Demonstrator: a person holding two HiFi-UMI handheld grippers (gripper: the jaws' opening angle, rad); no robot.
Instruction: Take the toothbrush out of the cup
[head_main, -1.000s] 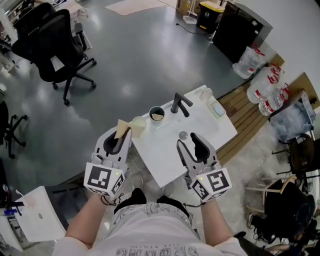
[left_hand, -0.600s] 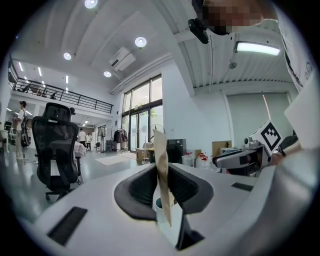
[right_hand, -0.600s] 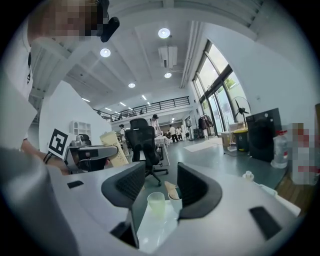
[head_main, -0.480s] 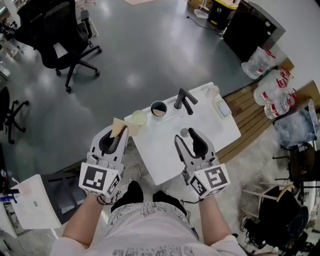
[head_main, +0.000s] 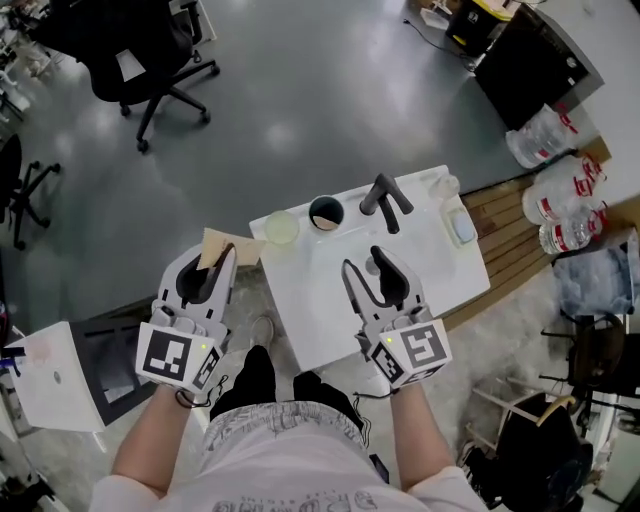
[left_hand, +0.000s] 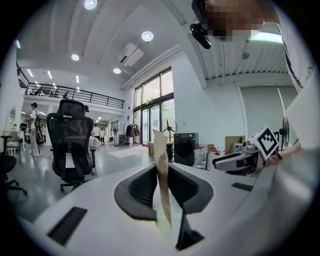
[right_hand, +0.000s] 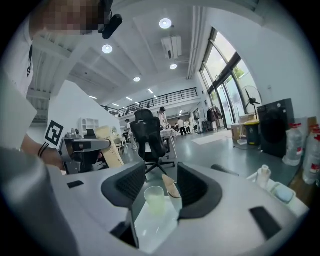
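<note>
A dark cup (head_main: 326, 212) with a tan toothbrush (head_main: 321, 222) in it stands at the back of the white sink table (head_main: 305, 335), next to a pale green cup (head_main: 282, 228). My right gripper (head_main: 363, 260) hovers open over the basin, nothing between its fingers. The right gripper view shows the green cup (right_hand: 155, 200) and the toothbrush (right_hand: 169, 182) ahead of the open right gripper (right_hand: 161, 183). My left gripper (head_main: 212, 262) hangs left of the table, shut on a flat tan paper packet (head_main: 224, 246). In the left gripper view the packet (left_hand: 162, 170) stands edge-on in the left gripper (left_hand: 162, 176).
A black faucet (head_main: 385, 200), a soap dish (head_main: 462, 228) and a small bottle (head_main: 447, 185) sit along the table's back. A black office chair (head_main: 150, 55) stands far left, a white box (head_main: 50, 375) near left, water bottles (head_main: 560, 200) and a black bin (head_main: 530, 65) right.
Both grippers have sunk a little. The left one has drifted left, away from the table, still holding the packet. The right one now reaches over the drain. Neither gripper's jaws have changed.
</note>
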